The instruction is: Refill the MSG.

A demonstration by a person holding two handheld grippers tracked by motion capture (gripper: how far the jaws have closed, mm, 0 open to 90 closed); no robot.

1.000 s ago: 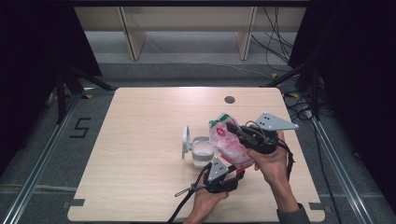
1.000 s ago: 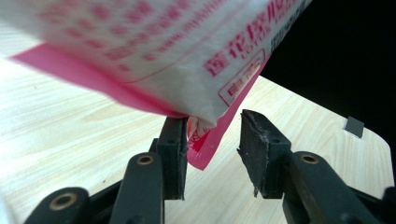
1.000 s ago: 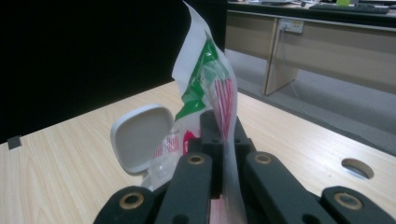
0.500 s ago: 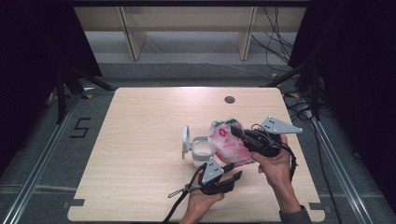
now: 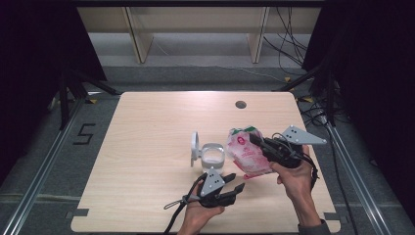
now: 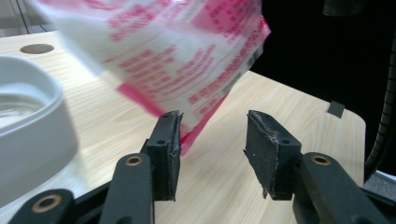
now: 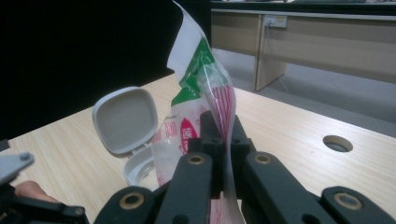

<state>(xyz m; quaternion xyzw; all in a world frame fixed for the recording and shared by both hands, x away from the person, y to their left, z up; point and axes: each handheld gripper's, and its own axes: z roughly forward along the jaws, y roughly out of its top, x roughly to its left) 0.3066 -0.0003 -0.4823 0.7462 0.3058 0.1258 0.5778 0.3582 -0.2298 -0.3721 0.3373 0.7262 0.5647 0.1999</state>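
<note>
**Above the table, a bag held over a small tub**

From the high view, the right gripper (image 5: 258,142) clamps a pink-and-white bag (image 5: 244,155) just beside an open white tub (image 5: 212,155) on the table (image 5: 147,147). The left gripper (image 5: 234,182) sits below.

Left gripper view: its jaws have just been widening; the bag's corner (image 6: 196,130) hangs between them, unpinched.

Right gripper view: jaws pinch the bag (image 7: 219,98); the tub's lid (image 7: 125,119) stands up.

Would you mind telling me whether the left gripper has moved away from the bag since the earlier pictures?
Yes. The left gripper has drawn back toward the table's near edge, off the bag, while the white container sits unmoved; its jaws have just been opening.
</note>
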